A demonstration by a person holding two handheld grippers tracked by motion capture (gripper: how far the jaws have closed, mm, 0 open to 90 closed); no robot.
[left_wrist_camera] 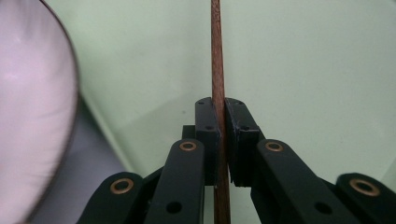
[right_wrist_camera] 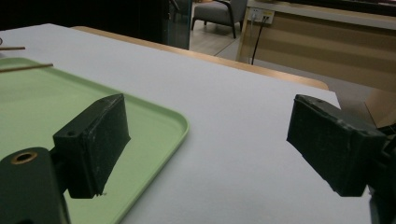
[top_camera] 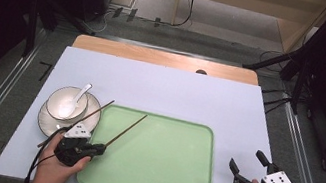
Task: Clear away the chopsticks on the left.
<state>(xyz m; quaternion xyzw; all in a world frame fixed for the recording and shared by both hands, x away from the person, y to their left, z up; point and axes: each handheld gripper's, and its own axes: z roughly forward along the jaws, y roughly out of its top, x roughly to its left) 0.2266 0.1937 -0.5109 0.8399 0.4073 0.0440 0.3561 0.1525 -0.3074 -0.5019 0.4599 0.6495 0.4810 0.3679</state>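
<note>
A brown chopstick (top_camera: 126, 130) slants over the left part of the green tray (top_camera: 163, 162). My left gripper (top_camera: 101, 149) is shut on its near end; in the left gripper view the chopstick (left_wrist_camera: 216, 51) runs straight up from between the closed jaws of that gripper (left_wrist_camera: 222, 122). A second chopstick (top_camera: 79, 121) lies across the rim of the white plate (top_camera: 46, 124), its tip reaching the tray's corner. My right gripper (top_camera: 246, 159) stands open off the tray's right edge, above the white table (right_wrist_camera: 243, 140), with nothing between its fingers (right_wrist_camera: 93, 140).
A white bowl (top_camera: 59, 97) with a white spoon (top_camera: 73, 101) in it sits on the plate, left of the tray. The table mat (top_camera: 162, 86) stretches bare beyond the tray. Metal rails and black stands flank the table.
</note>
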